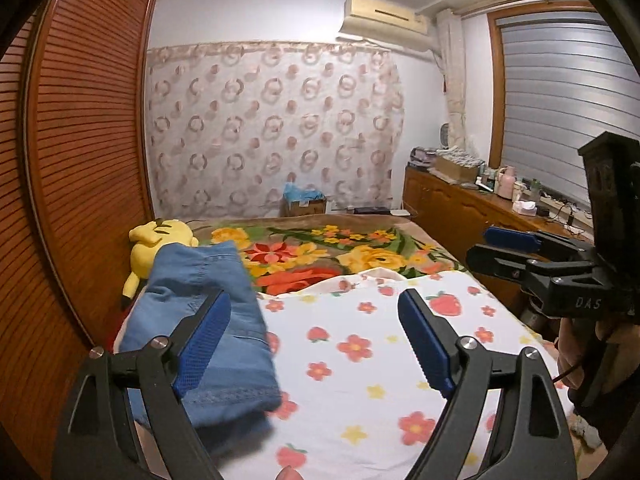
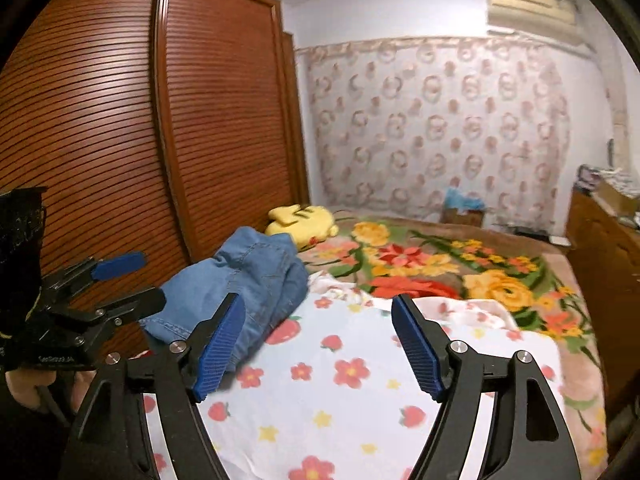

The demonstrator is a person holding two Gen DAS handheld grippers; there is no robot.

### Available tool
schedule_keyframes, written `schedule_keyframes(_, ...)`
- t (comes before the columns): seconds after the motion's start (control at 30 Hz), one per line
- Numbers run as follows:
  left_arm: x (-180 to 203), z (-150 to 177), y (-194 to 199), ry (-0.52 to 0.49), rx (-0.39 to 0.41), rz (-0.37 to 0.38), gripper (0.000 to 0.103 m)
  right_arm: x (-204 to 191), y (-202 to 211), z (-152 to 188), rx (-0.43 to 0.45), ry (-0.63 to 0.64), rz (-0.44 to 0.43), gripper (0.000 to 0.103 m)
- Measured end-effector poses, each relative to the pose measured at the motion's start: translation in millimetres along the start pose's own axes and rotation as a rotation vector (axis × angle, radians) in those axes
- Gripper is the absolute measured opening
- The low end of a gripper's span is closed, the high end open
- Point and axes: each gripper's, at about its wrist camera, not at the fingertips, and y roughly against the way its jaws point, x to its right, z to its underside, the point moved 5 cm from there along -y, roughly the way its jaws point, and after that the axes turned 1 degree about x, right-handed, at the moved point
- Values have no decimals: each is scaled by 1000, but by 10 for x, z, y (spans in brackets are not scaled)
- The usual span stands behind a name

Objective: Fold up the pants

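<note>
On the left side of the bed (image 1: 400, 360), beside the wooden wardrobe (image 1: 88, 140), the folded blue pants (image 1: 208, 320) lie on the flowered sheet. The left gripper (image 1: 316, 340) and the right gripper (image 2: 320, 344) both hover with jaws wide, holding nothing.

The pants (image 1: 204, 320) are light blue denim, folded into a thick, compact bundle of several layers. They lie on the bed's left side, near the edge by the wardrobe, resting on a white sheet printed with strawberries and flowers. A stitched hem runs along the near edge, and seams show on the top layer. From the right wrist view the bundle (image 2: 248, 276) looks rumpled and bulky, its far end humped up.
</note>
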Motion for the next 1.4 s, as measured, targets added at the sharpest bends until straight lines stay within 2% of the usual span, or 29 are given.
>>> schedule_keyframes(0.1, 169, 30, 110, -13, 11, 16, 86, -51, 192, 59, 18, -8, 21, 79)
schedule_keyframes(0.3, 388, 82, 271, -32, 8, -46, 86, -241, 639, 231, 49, -11, 79, 79)
schedule_keyframes(0.67, 703, 314, 559, -27, 4, -9, 86, -511, 1197, 550, 79, -36, 178, 79)
schedule_keyframes(1.1, 753, 496, 631, -3, -17, -16, 86, -741, 1319, 587, 75, -57, 248, 79)
schedule_keyframes(1.4, 724, 475, 656, 1, -10, -24, 86, -754, 1298, 545, 68, -70, 248, 79)
